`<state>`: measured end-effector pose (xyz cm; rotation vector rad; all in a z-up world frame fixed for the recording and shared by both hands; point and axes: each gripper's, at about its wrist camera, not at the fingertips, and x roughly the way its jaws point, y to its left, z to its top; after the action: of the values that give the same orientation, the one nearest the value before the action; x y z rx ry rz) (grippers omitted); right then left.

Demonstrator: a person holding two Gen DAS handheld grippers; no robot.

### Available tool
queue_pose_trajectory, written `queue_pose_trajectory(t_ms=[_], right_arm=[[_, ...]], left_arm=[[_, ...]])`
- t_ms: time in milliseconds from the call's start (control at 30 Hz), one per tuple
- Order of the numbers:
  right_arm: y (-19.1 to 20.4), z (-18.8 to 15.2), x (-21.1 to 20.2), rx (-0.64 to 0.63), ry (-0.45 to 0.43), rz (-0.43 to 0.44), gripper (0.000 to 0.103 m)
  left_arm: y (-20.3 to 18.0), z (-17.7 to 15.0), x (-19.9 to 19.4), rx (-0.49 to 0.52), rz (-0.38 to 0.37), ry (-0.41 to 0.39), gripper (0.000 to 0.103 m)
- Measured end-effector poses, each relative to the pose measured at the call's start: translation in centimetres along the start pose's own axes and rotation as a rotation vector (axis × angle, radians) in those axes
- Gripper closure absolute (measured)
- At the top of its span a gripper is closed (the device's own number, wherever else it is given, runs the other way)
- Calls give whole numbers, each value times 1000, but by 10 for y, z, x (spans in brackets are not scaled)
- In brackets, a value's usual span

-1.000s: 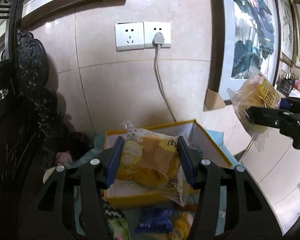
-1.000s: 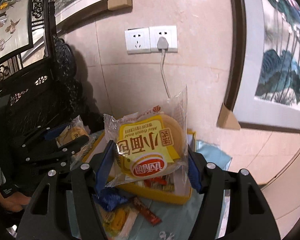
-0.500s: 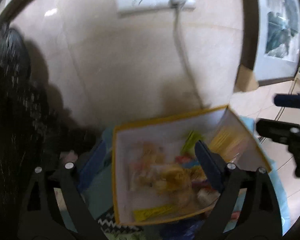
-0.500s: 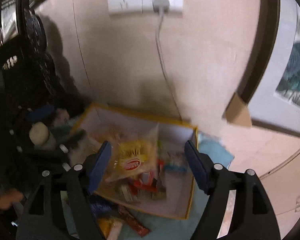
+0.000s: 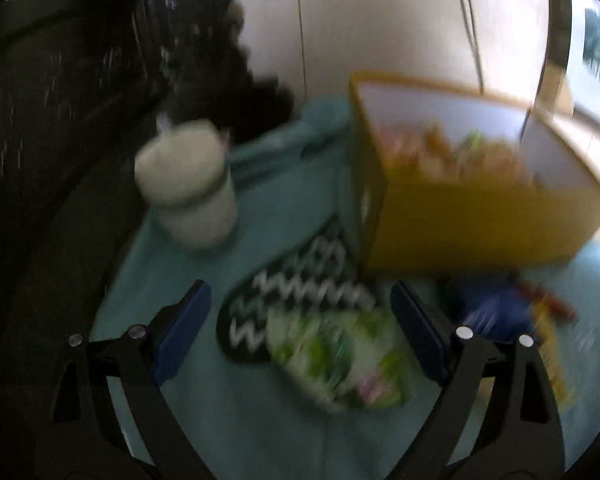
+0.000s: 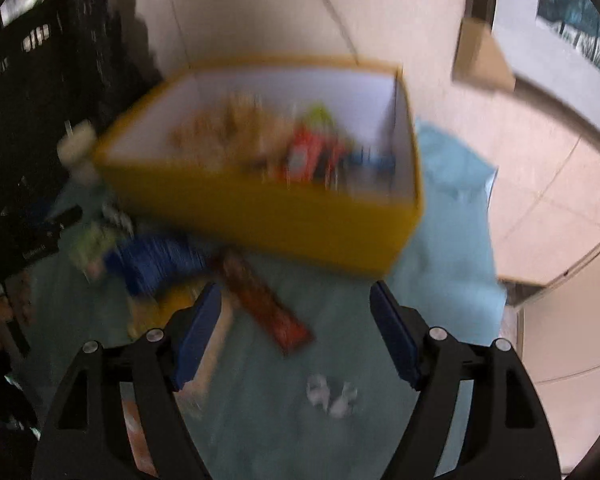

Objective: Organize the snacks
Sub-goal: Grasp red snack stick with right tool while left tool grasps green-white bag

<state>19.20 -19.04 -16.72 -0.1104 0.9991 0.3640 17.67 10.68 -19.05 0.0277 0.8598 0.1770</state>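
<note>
Teal cloth (image 5: pixel 260 420) covers the surface in both views, and both pictures are blurred. At far left in the left wrist view a pale lidded cup (image 5: pixel 188 184) stands upright on the cloth, beside dark carved furniture (image 5: pixel 60 80). The left gripper (image 5: pixel 300 332) hangs with its blue-padded fingers wide apart and nothing between them; below the gap lie a black pouch with white zigzags (image 5: pixel 296 300) and a green and white snack packet (image 5: pixel 340 360), the packet overlapping the pouch's near end. Right of them, a blue packet (image 5: pixel 492 312) lies just before the yellow box (image 5: pixel 480 228), which is white inside and holds a heap of snacks too smeared to name.

In the right wrist view the same yellow box (image 6: pixel 280 216) sits at centre. The blue packet (image 6: pixel 156 260) lies at its near left corner. A brown and red bar (image 6: pixel 264 304) lies slantwise on the cloth just before the box. The right gripper (image 6: pixel 296 328) is likewise spread open and empty, the bar's near end reaching into the gap. A small white scrap (image 6: pixel 332 396) lies lower on the cloth.
</note>
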Motion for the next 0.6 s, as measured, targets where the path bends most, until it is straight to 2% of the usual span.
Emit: queue_pose_trajectory(t_ms=[200, 400, 467, 533, 600], right_arm=[[13, -11, 29, -72, 62, -69, 26], [24, -2, 46, -116, 60, -67, 26], [29, 5, 57, -139, 62, -72, 26], [34, 7, 71, -155, 70, -82, 26], [36, 1, 90, -171, 122, -100, 29]], left_arm=[[-8, -12, 26, 84, -6, 63, 11], [-21, -21, 46, 149, -51, 100, 11], [-26, -24, 50, 178, -44, 106, 10], [-27, -28, 55, 171, -41, 97, 6], [-24, -34, 62, 122, -57, 126, 3]])
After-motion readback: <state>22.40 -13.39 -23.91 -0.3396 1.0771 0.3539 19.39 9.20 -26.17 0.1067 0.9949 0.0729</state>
